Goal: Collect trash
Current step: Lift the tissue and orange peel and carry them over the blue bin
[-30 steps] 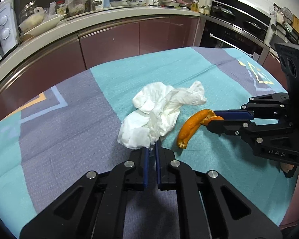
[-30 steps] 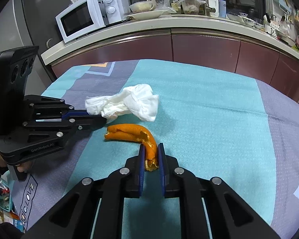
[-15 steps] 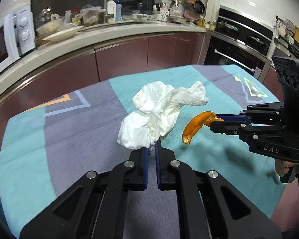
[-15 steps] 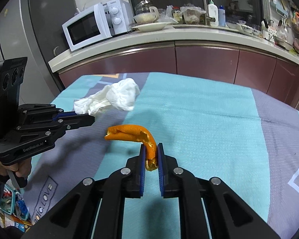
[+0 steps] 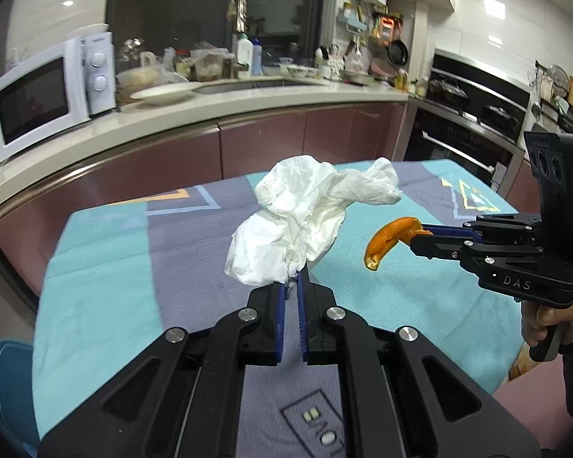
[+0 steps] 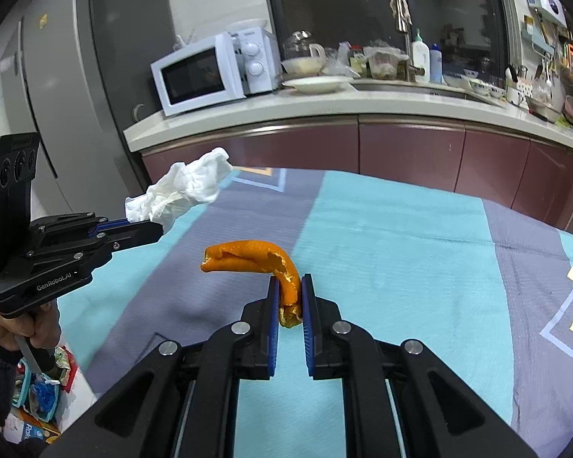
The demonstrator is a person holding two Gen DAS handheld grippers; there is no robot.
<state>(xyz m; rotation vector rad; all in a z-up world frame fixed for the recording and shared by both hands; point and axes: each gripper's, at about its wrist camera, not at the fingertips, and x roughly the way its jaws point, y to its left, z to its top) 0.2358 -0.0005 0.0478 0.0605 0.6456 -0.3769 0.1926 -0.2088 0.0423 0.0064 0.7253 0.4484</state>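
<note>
A crumpled white tissue [image 5: 305, 221] hangs in the air above the table, pinched at its lower edge by my left gripper [image 5: 292, 286], which is shut on it. The right wrist view shows the same tissue [image 6: 183, 191] at the left, off the table's corner. My right gripper [image 6: 289, 294] is shut on one end of a curved orange peel [image 6: 248, 257], which sticks out up and to the left, clear of the cloth. In the left wrist view the peel [image 5: 387, 238] and the right gripper [image 5: 420, 234] are at the right.
The table wears a teal and grey cloth [image 6: 401, 236]. Behind it runs a maroon counter [image 5: 248, 141] with a microwave [image 5: 46, 95], a plate and bottles. An oven [image 5: 473, 133] is at the right. Packets lie on the floor [image 6: 42, 393] by the table's left edge.
Both grippers have risen, lifting the tissue and the peel off the cloth. The views have tilted up, so more of the counter and wall shows. The tissue has drifted left, away from the peel.
</note>
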